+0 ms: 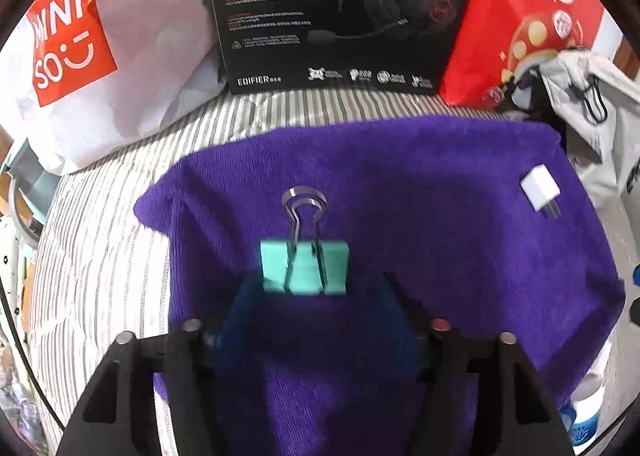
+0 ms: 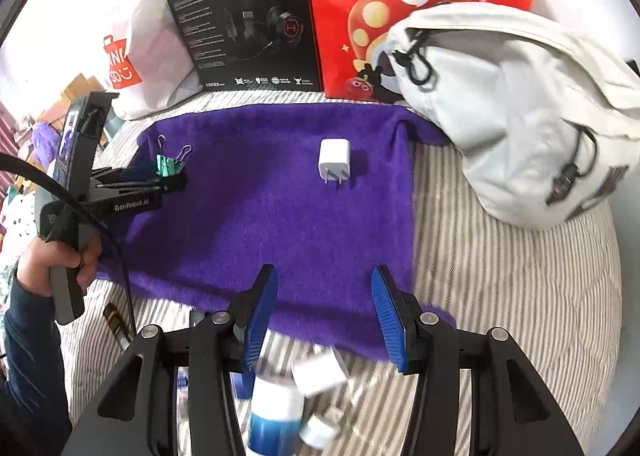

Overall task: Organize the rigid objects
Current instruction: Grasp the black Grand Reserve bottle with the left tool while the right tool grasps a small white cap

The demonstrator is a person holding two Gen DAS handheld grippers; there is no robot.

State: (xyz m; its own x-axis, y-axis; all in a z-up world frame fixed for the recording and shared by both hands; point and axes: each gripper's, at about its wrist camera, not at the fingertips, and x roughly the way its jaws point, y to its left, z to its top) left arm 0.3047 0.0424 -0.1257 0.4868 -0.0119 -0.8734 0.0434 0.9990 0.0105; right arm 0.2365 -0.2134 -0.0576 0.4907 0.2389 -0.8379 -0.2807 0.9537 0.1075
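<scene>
Nearest to me, my right tool (image 2: 325, 312) hangs with its blue pads (image 2: 388, 320) spread wide and nothing between them, over the near edge of the purple towel (image 2: 280, 215). Under it, on the striped bed (image 2: 500, 296), lie a blue-and-white bottle (image 2: 276, 416) and some small white pieces, blurred; I judge they wait their turn, being off the towel.

My left tool (image 1: 304, 296) is over the towel's left part. The green clip (image 1: 304, 268) sits at its fingertips with the wire handles pointing away from me. From the right wrist view the fingers look closed on the clip's body, low to the towel, though blur keeps me from being sure the grip is firm. I take it that I hold it by the body so the handles stay free and it can be set down flat.

Farther in, toward the towel's far right part, the white charger (image 2: 335, 159) lies alone with its prongs toward me, well apart from the clip. The towel seems to be the sorting ground, each thing given its own spot.

Beyond the far edge stand a white bag (image 1: 100, 55), a black box (image 1: 340, 7), a red bag (image 2: 420, 7) and a grey backpack (image 2: 520, 103).
</scene>
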